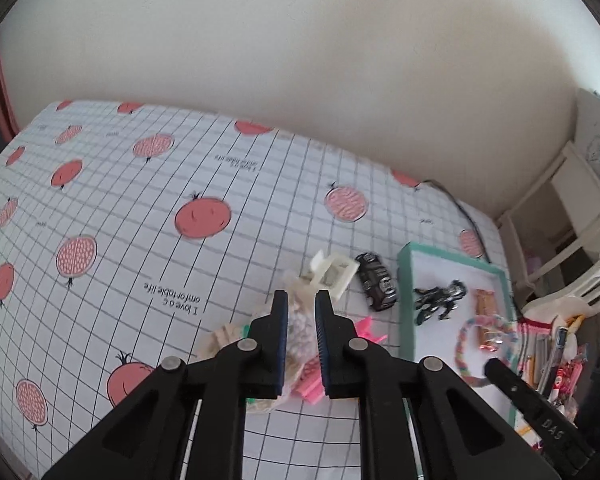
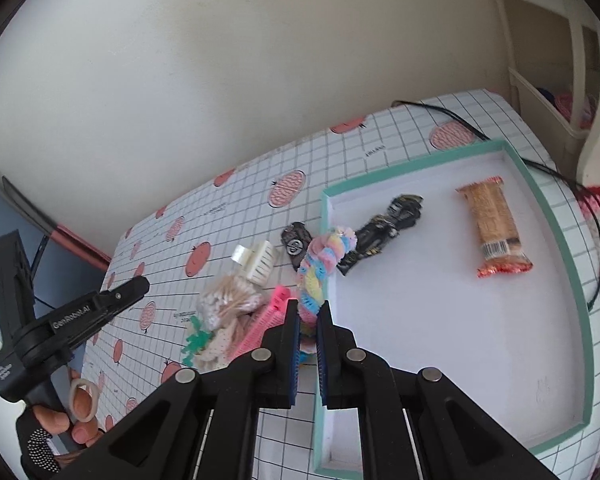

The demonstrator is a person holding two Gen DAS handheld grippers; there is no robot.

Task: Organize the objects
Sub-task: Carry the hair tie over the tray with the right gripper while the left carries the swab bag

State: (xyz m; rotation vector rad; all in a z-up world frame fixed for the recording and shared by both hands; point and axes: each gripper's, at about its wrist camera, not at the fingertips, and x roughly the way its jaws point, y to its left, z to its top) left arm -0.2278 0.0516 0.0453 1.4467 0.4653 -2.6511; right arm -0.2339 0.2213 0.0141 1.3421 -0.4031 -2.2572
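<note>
My right gripper point(image 2: 309, 312) is shut on a pastel braided hair band point(image 2: 324, 260), which hangs over the left rim of a teal-edged white tray point(image 2: 440, 320). In the tray lie a black toy figure point(image 2: 388, 224) and a wafer packet point(image 2: 496, 224). Left of the tray a black toy car point(image 2: 296, 244), a white hair claw point(image 2: 258, 260), a bag of cotton swabs point(image 2: 228, 304) and a pink comb point(image 2: 264, 320) lie on the cloth. My left gripper point(image 1: 302, 304) hovers above the swab bag point(image 1: 300, 332), its jaws narrowly apart and holding nothing.
The table wears a grid cloth with pomegranate prints point(image 1: 140, 240). A black cable point(image 2: 460, 120) runs behind the tray. A cream shelf unit point(image 2: 560, 100) stands at the right. Pens and clutter point(image 1: 548, 360) lie right of the tray. A hand point(image 2: 72, 420) holds the left gripper.
</note>
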